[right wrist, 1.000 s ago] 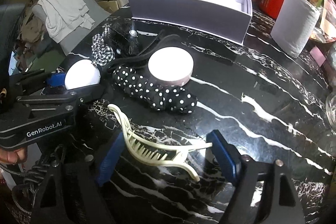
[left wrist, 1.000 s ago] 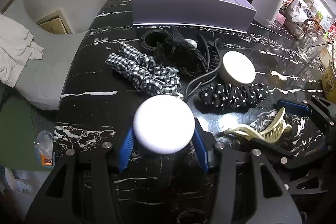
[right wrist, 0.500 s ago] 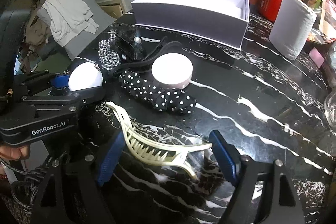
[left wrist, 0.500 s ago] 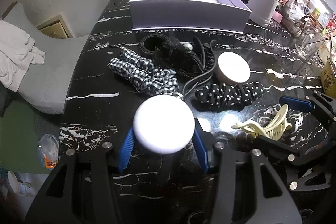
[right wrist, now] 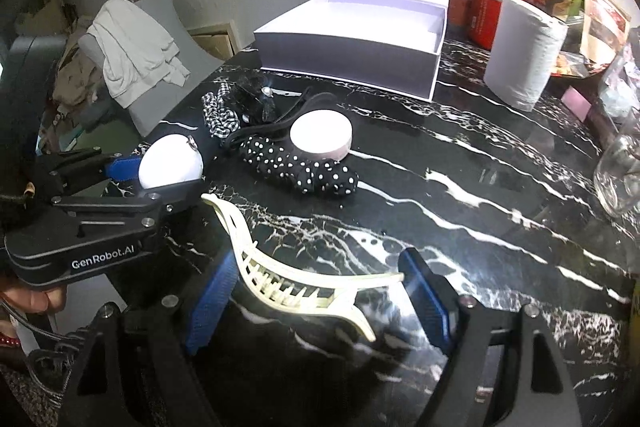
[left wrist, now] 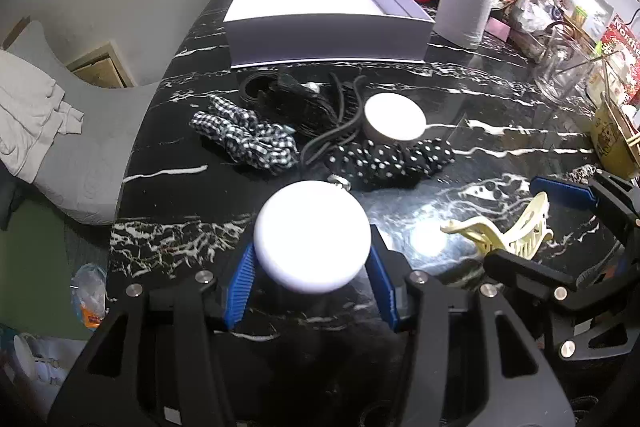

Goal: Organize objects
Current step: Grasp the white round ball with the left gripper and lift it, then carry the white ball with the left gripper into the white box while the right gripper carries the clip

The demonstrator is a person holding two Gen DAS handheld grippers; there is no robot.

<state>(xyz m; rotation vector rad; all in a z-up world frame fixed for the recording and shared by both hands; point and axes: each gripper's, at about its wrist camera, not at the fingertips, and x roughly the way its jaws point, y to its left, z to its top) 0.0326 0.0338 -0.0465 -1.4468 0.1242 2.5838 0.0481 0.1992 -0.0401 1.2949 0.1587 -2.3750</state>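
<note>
White round case [left wrist: 313, 235], cream hair claw [right wrist: 296, 277], polka-dot scrunchie [left wrist: 390, 159], gingham scrunchie [left wrist: 244, 135]

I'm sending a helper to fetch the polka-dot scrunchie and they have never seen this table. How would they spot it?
Start at the open white box at the back of the black marble table. In front of it sits a round white tin; the polka-dot scrunchie lies against its near side. It is black with white dots, unlike the checked scrunchie nearby.

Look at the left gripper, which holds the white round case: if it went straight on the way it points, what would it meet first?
Probably the black polka-dot scrunchie, just ahead of the left gripper and its white round case, on the marble table. Depth is unclear, so bare tabletop might come first.
</note>
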